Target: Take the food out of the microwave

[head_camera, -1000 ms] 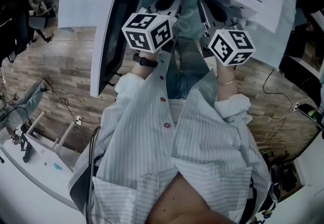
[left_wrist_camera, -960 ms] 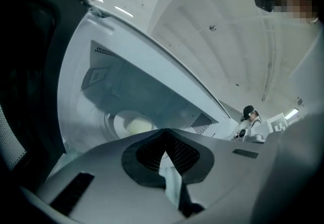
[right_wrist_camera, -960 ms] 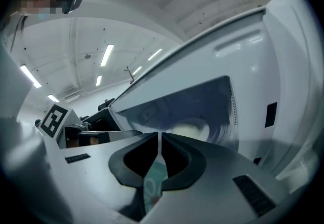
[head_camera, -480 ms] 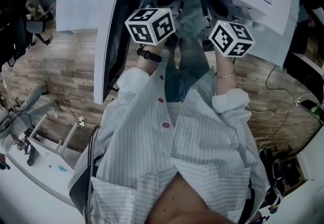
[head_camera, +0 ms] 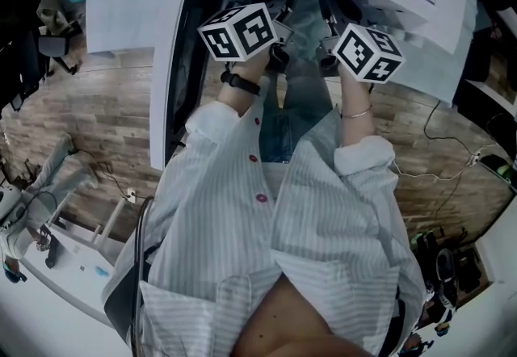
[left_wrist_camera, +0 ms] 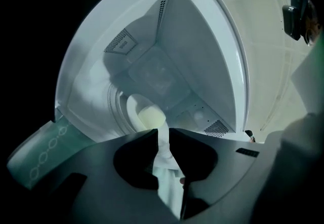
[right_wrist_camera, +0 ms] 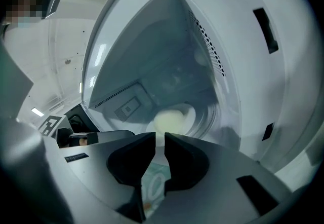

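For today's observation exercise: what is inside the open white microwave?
A round white plate holding pale yellow food, which covers the plate's centre; the floor beneath is hidden.

We log the microwave's glass turntable (left_wrist_camera: 115, 116) just beyond the left gripper (left_wrist_camera: 163, 136), inside the open cavity. Directly on it: one white plate (left_wrist_camera: 132, 109), with a pale yellow mound of food (left_wrist_camera: 151, 116) on the side toward the gripper.
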